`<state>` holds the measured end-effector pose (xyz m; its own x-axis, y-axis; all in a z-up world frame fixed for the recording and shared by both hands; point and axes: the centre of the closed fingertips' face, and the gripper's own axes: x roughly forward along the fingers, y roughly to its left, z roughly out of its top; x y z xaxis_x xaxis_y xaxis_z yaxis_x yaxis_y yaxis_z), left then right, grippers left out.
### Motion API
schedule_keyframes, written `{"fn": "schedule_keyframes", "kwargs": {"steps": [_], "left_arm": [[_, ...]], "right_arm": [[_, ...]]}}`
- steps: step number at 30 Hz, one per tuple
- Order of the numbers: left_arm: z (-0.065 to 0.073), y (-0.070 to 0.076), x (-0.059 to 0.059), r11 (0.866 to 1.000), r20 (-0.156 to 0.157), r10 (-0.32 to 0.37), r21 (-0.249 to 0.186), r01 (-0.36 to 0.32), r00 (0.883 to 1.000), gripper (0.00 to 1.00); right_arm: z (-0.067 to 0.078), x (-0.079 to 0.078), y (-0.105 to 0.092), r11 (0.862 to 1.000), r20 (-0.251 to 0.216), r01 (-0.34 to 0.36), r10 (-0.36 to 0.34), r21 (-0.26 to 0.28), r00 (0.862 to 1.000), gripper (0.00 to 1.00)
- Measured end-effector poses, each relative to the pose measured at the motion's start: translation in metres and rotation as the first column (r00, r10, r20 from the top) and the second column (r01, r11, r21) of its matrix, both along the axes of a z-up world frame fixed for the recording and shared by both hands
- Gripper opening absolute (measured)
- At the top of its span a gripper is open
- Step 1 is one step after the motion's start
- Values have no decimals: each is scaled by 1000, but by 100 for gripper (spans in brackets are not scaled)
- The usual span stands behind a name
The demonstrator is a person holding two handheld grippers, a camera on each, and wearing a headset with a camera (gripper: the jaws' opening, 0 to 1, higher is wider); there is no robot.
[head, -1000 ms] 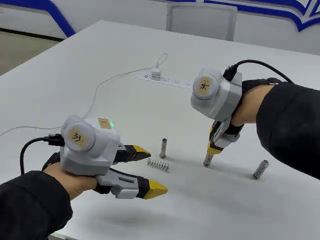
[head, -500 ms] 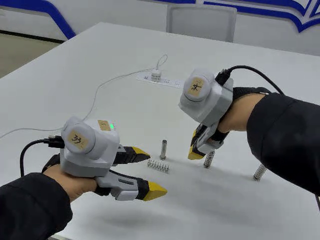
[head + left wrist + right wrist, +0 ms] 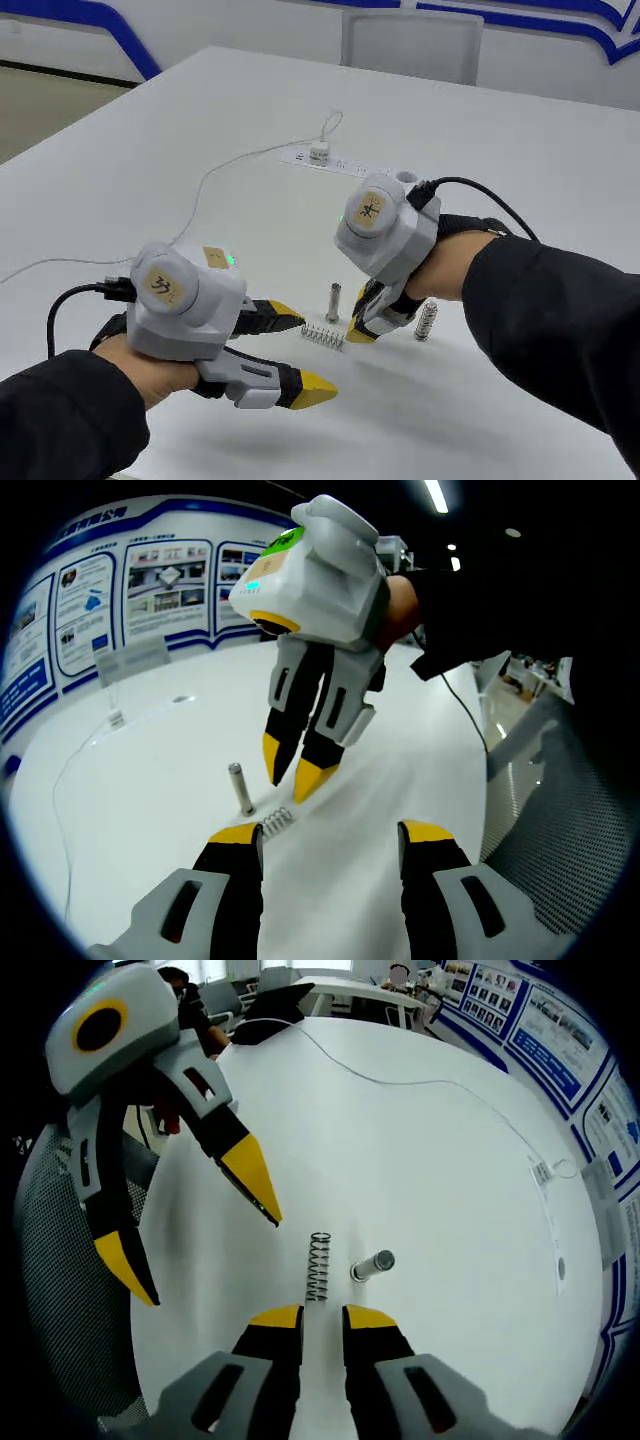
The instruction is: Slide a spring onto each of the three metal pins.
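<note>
A loose spring lies flat on the white table, just in front of a bare upright metal pin. Another pin to the right stands with a spring around it. My right gripper points down with its tips just right of the loose spring, jaws a narrow gap apart and nothing between them. In the right gripper view the spring and bare pin lie just beyond that gripper. My left gripper hovers wide open and empty, left of the spring.
A white power strip with a small plug lies further back, and a thin white cable runs from it to the left. A grey chair stands at the table's far edge. My right sleeve covers the table's right side.
My right gripper has left the sprung pin and moved left and down to the loose spring. The left gripper has hardly moved.
</note>
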<state>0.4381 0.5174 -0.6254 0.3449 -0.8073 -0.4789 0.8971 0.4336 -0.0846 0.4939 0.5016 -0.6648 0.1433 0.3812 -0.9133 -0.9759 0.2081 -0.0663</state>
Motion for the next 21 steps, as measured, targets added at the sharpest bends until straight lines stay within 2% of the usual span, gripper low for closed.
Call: {"fn": "schedule_keyframes", "kwargs": {"steps": [5, 9, 21], "left_arm": [[-1, 1, 0, 1000, -1, 2, 4, -2, 1000, 55], [-1, 1, 0, 1000, -3, 3, 4, -3, 1000, 55], [-1, 2, 1, 1000, -3, 9, 2, -9, 1000, 55]], "right_arm": [[-8, 0, 7, 1000, -17, 9, -9, 21, 1000, 16], [-17, -1, 7, 1000, -25, 9, -9, 8, 1000, 15], [-27, -1, 9, 1000, -38, 10, -10, 0, 999, 12]]}}
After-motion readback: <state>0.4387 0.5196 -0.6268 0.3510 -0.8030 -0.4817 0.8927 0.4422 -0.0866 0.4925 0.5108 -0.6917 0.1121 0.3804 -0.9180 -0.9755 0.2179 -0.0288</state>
